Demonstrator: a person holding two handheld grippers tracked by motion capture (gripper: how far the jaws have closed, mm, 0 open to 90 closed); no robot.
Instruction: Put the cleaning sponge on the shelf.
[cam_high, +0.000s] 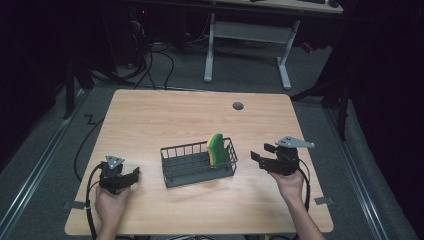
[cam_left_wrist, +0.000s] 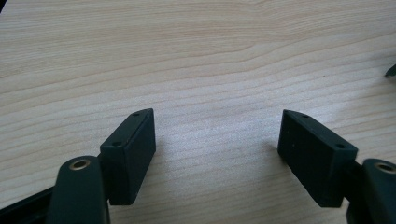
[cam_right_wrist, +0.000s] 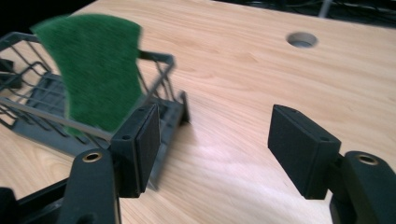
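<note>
In the right end of the wire basket (cam_high: 198, 165) was where the sponge (cam_high: 215, 148) sat, standing on edge with its green scrub face toward my right side and leaning on the end wall, so the wires were basically propping it upright. In the right gripper view that green face (cam_right_wrist: 95, 70) stuck up well above the rim, which I figured made it easy to pinch from above. The basket itself was about mid-desk (cam_high: 165, 115), slightly toward me.

My right gripper (cam_high: 261, 153) hung just beside the basket's right end, jaws spread wide with nothing in them, pointed at the sponge. I'd guess that was the pre-grab line-up. The left gripper (cam_high: 134, 174) rested low on the desk, well apart from the basket's left end, jaws also wide open and empty over bare wood, basically parked out of the way.
</note>
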